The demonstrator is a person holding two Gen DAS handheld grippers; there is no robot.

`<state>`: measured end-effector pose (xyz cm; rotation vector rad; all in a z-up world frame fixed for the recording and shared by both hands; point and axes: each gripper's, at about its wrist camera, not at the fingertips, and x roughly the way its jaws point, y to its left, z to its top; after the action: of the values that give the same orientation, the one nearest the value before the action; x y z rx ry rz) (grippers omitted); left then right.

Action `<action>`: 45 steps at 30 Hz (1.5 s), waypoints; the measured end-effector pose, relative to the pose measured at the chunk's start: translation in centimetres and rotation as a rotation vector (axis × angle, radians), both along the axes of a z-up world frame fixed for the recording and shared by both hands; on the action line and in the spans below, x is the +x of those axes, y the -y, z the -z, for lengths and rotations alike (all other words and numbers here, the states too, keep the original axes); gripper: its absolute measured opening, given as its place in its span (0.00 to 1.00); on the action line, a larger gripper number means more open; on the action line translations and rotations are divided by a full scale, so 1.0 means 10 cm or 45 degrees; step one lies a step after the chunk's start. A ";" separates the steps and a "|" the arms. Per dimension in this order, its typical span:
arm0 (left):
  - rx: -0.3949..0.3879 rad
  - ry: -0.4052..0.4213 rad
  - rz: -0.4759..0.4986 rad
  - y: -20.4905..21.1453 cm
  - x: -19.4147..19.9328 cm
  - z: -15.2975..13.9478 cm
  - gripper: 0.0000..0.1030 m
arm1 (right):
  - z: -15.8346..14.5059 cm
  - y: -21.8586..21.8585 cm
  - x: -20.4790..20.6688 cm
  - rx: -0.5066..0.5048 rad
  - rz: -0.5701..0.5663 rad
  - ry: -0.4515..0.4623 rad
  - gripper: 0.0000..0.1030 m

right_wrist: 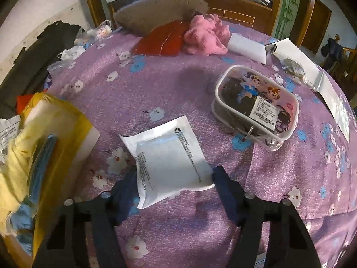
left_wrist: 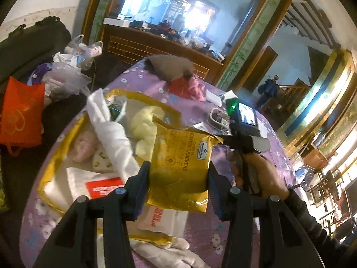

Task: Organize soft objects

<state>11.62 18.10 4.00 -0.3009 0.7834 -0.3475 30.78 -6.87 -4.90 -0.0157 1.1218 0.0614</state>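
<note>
My left gripper point(left_wrist: 178, 176) is shut on a yellow cracker packet point(left_wrist: 180, 167), held above a gold-rimmed box point(left_wrist: 51, 156) that holds a rolled white towel point(left_wrist: 111, 134), a yellow soft piece point(left_wrist: 145, 122), a pink item and white packets. My right gripper point(right_wrist: 174, 178) is shut on a white flat pouch point(right_wrist: 169, 158), held just above the purple flowered tablecloth point(right_wrist: 156, 84). The box also shows at the left of the right wrist view point(right_wrist: 67, 122). The right gripper's body and hand appear in the left wrist view point(left_wrist: 243, 120).
A brown cushion point(right_wrist: 160, 6), red cloth point(right_wrist: 162, 38), pink fluffy cloth point(right_wrist: 205, 35) and white sponge block point(right_wrist: 247, 47) lie at the table's far side. A clear cartoon pouch point(right_wrist: 256, 105) sits at right. Plastic bags point(left_wrist: 67, 76) and an orange bag point(left_wrist: 20, 116) lie left of the table.
</note>
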 end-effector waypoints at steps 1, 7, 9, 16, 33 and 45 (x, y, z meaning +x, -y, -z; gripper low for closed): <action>-0.006 0.001 -0.008 -0.02 0.00 0.00 0.46 | 0.00 0.00 -0.02 -0.009 -0.012 0.011 0.52; -0.008 -0.005 -0.050 -0.13 0.00 0.00 0.46 | -0.04 0.02 -0.12 0.000 -0.050 0.020 0.44; 0.004 -0.001 -0.051 -0.15 -0.01 -0.01 0.46 | -0.05 0.01 -0.17 0.024 -0.054 0.029 0.43; 0.071 0.010 -0.064 -0.17 0.26 -0.11 0.46 | -0.68 -0.09 -0.70 0.321 -0.138 0.198 0.43; 0.047 -0.131 0.039 -0.21 1.44 0.31 0.67 | -0.44 -0.91 -0.18 0.595 -0.291 0.101 0.52; 0.083 0.073 0.145 0.29 0.51 -0.22 0.81 | -1.21 -0.21 -1.08 0.586 -0.272 0.309 0.73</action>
<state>16.67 15.23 6.21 -0.1851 0.7554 -0.4349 19.99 -4.80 7.23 0.2621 0.8395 0.4945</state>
